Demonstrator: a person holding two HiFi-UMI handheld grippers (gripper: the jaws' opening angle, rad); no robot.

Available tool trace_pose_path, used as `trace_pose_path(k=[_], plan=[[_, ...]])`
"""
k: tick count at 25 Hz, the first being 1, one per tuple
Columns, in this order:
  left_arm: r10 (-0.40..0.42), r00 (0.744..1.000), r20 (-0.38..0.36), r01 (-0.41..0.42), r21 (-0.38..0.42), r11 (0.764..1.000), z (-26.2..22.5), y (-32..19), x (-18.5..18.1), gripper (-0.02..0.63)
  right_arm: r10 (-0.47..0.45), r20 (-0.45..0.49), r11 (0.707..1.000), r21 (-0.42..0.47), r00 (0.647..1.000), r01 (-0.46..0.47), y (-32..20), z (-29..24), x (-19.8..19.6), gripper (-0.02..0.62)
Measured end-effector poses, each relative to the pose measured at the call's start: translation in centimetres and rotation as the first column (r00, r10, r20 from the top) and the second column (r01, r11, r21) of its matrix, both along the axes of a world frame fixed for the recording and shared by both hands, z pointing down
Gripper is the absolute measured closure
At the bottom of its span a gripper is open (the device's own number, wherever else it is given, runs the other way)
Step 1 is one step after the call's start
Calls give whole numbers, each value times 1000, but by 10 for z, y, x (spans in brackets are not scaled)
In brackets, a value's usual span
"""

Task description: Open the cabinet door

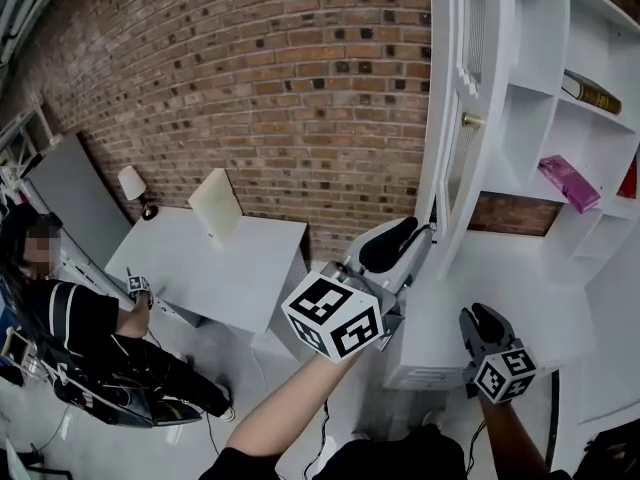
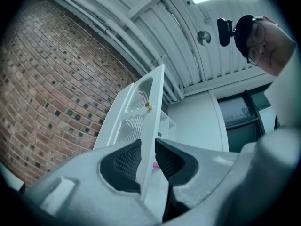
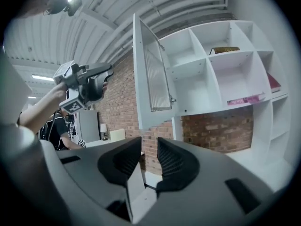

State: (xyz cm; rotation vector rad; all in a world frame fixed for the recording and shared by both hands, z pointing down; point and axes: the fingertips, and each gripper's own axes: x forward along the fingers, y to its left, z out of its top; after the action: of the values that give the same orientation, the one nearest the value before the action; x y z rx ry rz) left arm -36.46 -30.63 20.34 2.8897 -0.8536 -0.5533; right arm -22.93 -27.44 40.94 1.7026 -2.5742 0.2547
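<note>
The white cabinet (image 1: 560, 98) has its door (image 1: 445, 148) swung out toward me, with a ribbed panel and a small gold knob (image 1: 470, 120). My left gripper (image 1: 422, 231) is raised close to the door's lower edge. Its jaws stand a little apart with nothing pressed between them. In the left gripper view the door's edge (image 2: 149, 121) shows beyond the gap of the left gripper (image 2: 148, 161). From the right gripper view, the left gripper (image 3: 106, 76) hangs apart from the door (image 3: 141, 79), to its left. My right gripper (image 1: 482, 318) is lower and empty, its jaws (image 3: 149, 159) slightly apart.
Open shelves hold a dark book (image 1: 590, 93) and a pink book (image 1: 568, 183). A white counter (image 1: 510, 288) lies under the cabinet. To the left stand a white desk (image 1: 230, 268) with a cream board (image 1: 215, 203) and a lamp (image 1: 133, 183). A person (image 1: 80, 328) sits at far left.
</note>
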Motion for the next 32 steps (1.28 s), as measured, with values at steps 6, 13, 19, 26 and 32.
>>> trace_pose_path(k=[6,13,19,26,32], plan=[[-17,999,-47,14,-70,997,79,36,-11,550,43,-13,999,-19,999,-43,35,24,30,503],[-20,1000,-4,19,-157,987,148,83,22,586,132,-26,991,-28,991,-133,72,16,84,505],[-83,997,0,81,-239,968,184,108,53,588,143,-24,990,2,989,-143,96,9,133,505],[-153,983,100,172,-218,961,201,152,143,588,110,11,994,14,994,-110,140,15,234,505],[-212,972,105,233,-259,937,219,195,233,588,74,25,996,38,997,-75,189,22,334,505]])
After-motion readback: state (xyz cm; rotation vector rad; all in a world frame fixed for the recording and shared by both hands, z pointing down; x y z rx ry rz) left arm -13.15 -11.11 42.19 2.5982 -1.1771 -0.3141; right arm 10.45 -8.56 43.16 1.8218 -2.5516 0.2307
